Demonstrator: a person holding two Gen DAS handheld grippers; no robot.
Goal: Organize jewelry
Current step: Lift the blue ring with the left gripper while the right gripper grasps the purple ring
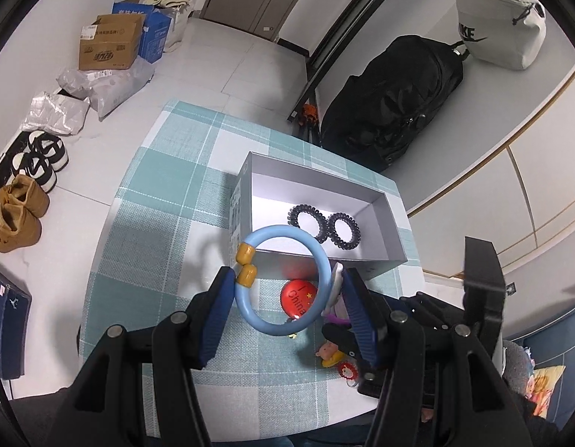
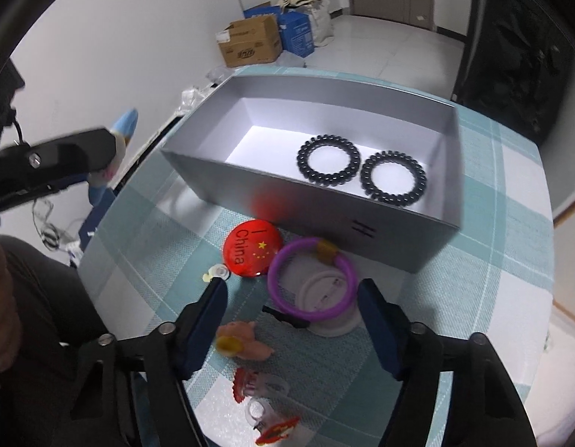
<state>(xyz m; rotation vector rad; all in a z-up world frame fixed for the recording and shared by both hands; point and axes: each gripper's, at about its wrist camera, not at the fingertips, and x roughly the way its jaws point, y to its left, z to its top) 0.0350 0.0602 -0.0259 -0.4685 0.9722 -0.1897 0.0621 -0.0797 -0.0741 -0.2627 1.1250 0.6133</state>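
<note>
My left gripper (image 1: 285, 279) is shut on a light blue bracelet (image 1: 319, 253) with two yellow beads, held above the table in front of the grey open box (image 1: 384, 260). Two black coil hair ties (image 2: 328, 160) lie inside the box (image 2: 324, 208). My right gripper (image 2: 291, 290) is open and empty, low over a purple bracelet (image 2: 276, 279) that lies on a white round piece (image 2: 324, 294). A red "I China" badge (image 2: 250, 247) lies next to it. The left gripper with the blue bracelet shows at the left of the right wrist view (image 2: 123, 130).
A small pink pig figure (image 2: 246, 339), red-trimmed trinkets (image 2: 257, 383) and a black hair clip (image 2: 287, 318) lie on the teal checked tablecloth (image 1: 157, 201) near me. A black backpack (image 1: 395, 100) stands beyond the table. Shoes, boxes and bags lie on the floor at left.
</note>
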